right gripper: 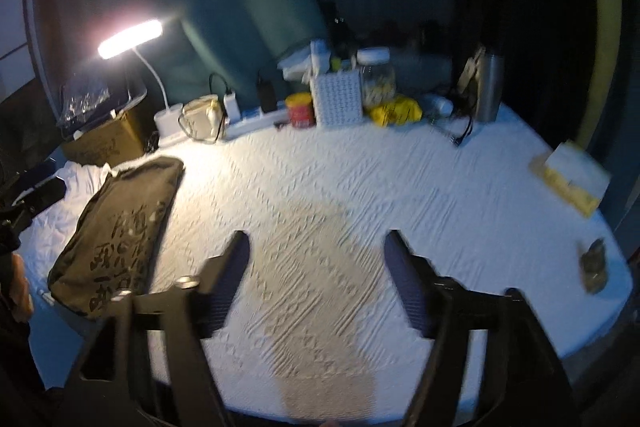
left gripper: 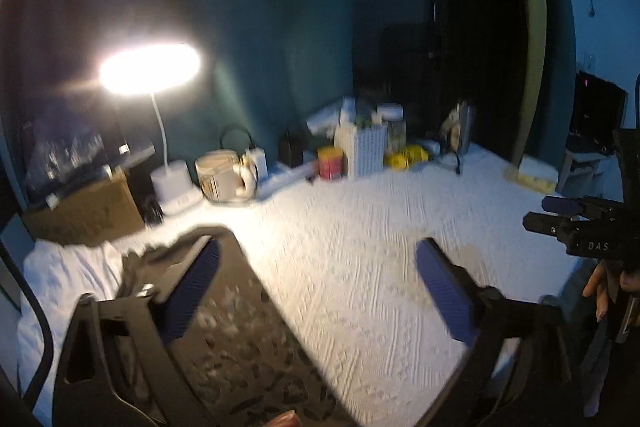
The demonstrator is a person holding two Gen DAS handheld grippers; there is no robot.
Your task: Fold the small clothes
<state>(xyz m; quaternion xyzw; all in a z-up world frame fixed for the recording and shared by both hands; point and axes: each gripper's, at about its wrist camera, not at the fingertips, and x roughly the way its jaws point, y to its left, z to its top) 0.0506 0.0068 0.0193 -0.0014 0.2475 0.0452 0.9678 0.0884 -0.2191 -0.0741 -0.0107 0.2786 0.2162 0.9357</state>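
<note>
L gripper (left gripper: 316, 291) & R gripper (right gripper: 316, 279): jaws wide apart, nothing between.

White quilted surface (right gripper: 320, 187) open mid-table; clutter row (right gripper: 336, 103) along back wall; folded dark garment (right gripper: 116, 223) left.

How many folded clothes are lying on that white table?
1: a dark folded garment with pale lettering lies at the table's left edge, near the lamp. Others may be hidden out of view.

White table (right gripper: 360, 187) with raised woven patterning; dark folded garment (right gripper: 120, 223) printed in pale characters; yellow bag (right gripper: 396, 111); red tin (right gripper: 301, 111).
</note>
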